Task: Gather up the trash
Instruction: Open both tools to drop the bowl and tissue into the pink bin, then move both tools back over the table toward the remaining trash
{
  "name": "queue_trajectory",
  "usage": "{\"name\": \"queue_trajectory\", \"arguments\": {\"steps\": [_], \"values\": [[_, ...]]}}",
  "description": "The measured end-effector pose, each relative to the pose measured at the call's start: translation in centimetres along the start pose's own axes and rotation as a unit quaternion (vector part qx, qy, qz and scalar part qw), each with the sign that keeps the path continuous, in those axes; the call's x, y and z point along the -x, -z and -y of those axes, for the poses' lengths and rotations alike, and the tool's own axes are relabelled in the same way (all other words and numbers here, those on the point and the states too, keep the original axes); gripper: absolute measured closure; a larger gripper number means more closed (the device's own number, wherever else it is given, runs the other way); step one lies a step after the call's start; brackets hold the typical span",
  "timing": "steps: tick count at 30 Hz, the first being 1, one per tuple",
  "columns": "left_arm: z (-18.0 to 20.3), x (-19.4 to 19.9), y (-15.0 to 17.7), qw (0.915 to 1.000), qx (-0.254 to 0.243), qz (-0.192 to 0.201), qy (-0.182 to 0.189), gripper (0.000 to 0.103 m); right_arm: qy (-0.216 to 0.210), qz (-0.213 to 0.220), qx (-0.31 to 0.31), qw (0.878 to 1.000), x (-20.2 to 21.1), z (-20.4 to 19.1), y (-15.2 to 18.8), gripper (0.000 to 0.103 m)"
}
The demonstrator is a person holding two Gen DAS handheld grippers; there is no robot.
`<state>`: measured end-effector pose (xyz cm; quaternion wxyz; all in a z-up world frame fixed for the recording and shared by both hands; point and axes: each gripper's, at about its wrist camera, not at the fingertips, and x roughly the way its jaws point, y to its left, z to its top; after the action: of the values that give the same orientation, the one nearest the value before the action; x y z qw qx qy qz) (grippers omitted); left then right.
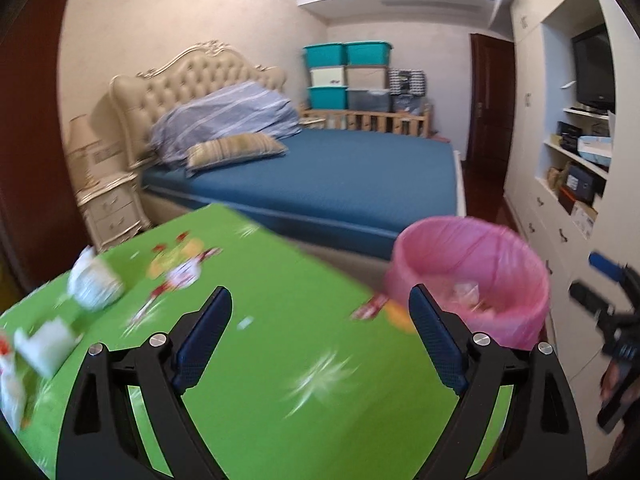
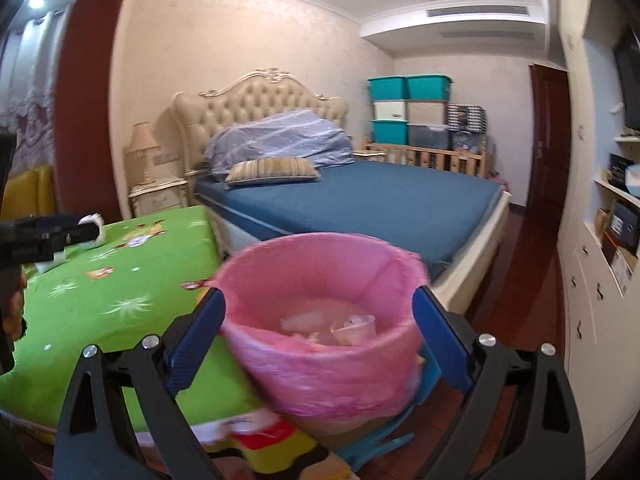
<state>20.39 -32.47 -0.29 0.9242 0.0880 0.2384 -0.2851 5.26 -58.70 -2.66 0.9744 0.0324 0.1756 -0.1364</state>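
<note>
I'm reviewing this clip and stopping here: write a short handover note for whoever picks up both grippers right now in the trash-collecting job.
Left gripper: open, empty, over the green mat.
Right gripper: open, empty, facing the pink-lined bin.
Bin stands beside the mat's edge, by the bed.
Done: crumpled pieces and a clear cup already lie in the bin.
Left: crumpled white paper and more white scraps at the mat's left side. The frame is blurred, so I can't count them.
</note>
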Motion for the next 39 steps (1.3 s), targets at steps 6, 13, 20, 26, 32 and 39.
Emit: {"name": "queue_trajectory", "arguments": {"steps": [6, 13, 20, 26, 32, 39], "values": [[-5.7, 3.9, 4.1, 0.9983, 0.001, -0.012, -0.057, 0.019, -0.052, 0.0, 0.038, 0.998, -0.7, -7.0, -1.2, 0.011], [-12.8, 9.5, 8.0, 0.9893, 0.011, -0.016, -0.145, 0.019, -0.117, -0.009, 0.058, 0.991, -1.4, -15.9, -2.3, 0.011], [-21.3, 14.1, 10.8, 0.9738, 0.072, -0.027, -0.214, 0.019, -0.186, -0.023, 0.1, 0.977, -1.7, -25.6, -2.2, 0.011], [-28.5, 15.7, 12.0, 0.9564, 0.129, -0.045, -0.258, 0.019, -0.217, -0.036, 0.133, 0.966, -3.5, -32.3, -2.6, 0.011], [-31.8, 14.0, 11.9, 0.9542, 0.141, -0.067, -0.255, 0.019, -0.231, -0.052, 0.143, 0.961, -7.7, -37.1, -4.0, 0.011], [-34.3, 10.1, 12.2, 0.9507, 0.164, -0.119, -0.235, 0.019, -0.239, -0.083, 0.136, 0.958, -13.6, -41.1, -5.5, 0.011]]}}
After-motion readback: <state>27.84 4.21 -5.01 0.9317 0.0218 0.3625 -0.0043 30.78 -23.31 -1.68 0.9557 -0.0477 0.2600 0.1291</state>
